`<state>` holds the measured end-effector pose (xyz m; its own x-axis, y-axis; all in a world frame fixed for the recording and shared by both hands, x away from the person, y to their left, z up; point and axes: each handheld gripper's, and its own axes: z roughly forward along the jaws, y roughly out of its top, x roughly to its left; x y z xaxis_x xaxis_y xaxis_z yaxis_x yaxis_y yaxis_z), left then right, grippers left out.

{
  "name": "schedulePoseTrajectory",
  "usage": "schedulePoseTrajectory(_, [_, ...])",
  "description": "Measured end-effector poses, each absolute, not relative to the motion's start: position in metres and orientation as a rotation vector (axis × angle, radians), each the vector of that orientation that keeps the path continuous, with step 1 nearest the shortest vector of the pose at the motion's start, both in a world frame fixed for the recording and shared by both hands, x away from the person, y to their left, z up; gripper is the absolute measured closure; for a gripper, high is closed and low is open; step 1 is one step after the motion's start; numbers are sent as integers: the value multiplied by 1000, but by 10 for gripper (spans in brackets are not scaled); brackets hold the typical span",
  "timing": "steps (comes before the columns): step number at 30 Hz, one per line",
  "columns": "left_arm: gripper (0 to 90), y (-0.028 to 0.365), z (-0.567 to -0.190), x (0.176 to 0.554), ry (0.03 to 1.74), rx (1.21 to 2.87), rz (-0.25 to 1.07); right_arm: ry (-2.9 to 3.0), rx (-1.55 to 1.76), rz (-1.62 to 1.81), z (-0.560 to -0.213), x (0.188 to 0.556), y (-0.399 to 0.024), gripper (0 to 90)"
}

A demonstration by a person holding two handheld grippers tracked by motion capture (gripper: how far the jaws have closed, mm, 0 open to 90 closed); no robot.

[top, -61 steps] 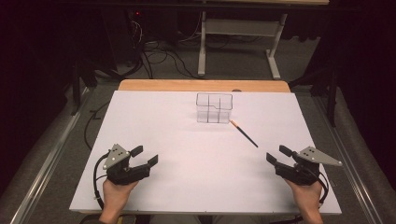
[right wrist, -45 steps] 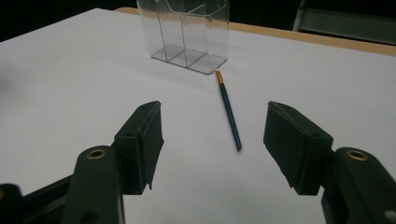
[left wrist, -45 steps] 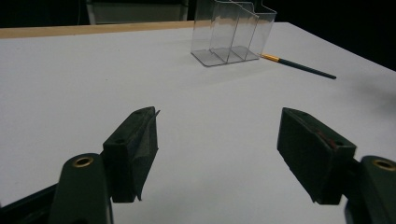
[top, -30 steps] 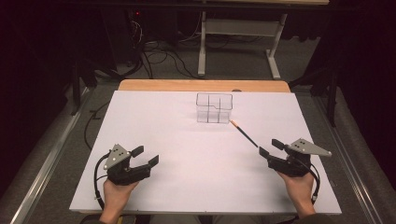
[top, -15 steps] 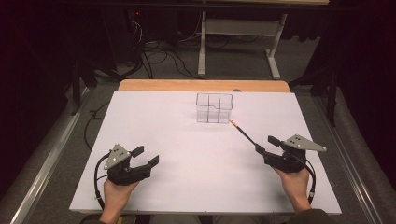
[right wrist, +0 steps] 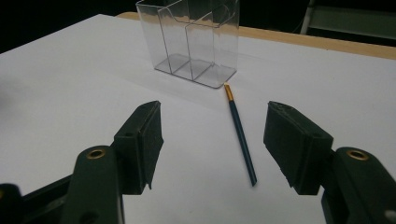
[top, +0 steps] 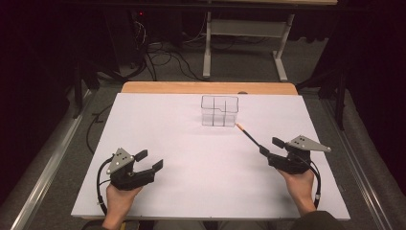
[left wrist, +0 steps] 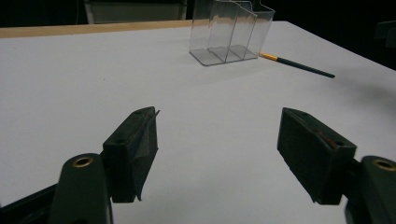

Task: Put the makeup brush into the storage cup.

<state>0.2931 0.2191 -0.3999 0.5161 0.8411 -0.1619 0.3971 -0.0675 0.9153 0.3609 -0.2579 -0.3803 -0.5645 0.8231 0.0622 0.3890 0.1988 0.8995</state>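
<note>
we have our right gripper (top: 269, 147) at the near end of the paintbrush (right wrist: 239, 133), jaws spread wide with the dark handle lying between them. the brush rests flat on the white bench (top: 191, 158), its gold-ferruled tip just beside the clear divided holder (top: 219, 110). we judge it light, stiff, thin and apt to roll, so mid-handle is the place to pinch. our left gripper (top: 151, 160) sits wide open, well apart. we can read no brand or writing anywhere.
</note>
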Motion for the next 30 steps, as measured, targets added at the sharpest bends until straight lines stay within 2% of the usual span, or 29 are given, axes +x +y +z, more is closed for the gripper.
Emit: schedulePoseTrajectory(30, [293, 218, -400, 294, 1058, 1682, 506, 2080, 1130, 1301, -373, 382, -241, 390])
